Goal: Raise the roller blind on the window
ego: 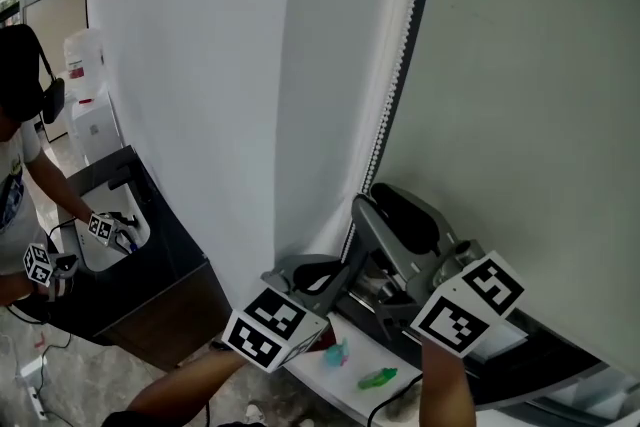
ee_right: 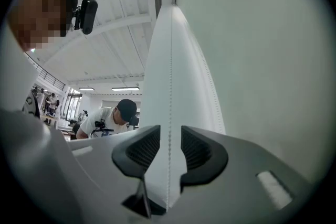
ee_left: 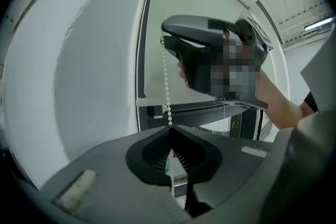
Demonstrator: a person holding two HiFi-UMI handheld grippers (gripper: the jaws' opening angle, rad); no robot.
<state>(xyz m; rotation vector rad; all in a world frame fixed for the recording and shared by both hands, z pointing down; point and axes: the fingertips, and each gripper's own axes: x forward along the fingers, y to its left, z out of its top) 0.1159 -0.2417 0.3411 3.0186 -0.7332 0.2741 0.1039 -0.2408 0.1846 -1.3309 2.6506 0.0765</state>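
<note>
The roller blind (ego: 520,65) is a pale grey-green sheet that hangs flat and low, with a white bottom bar (ee_left: 152,103) along its lower edge. Its white bead chain (ego: 392,85) hangs down the blind's left side. One strand is pinched in the closed left tool (ee_left: 169,136). Another runs untouched through the gap of the right tool (ee_right: 170,136), whose jaws stand apart.

Left gripper (ee_left: 169,132) with fingers (ee_left: 152,153) tight on the bead chain (ee_left: 166,77), right gripper (ee_right: 170,134) with fingers (ee_right: 144,147) wide apart

White wall (ego: 190,65) at left; dark surface (ego: 150,260) against its foot. Grey mottled floor (ego: 100,380). White beamed ceiling (ee_right: 115,34); two strip lights (ee_right: 125,88) lit. White sill (ego: 345,393) at bottom.
</note>
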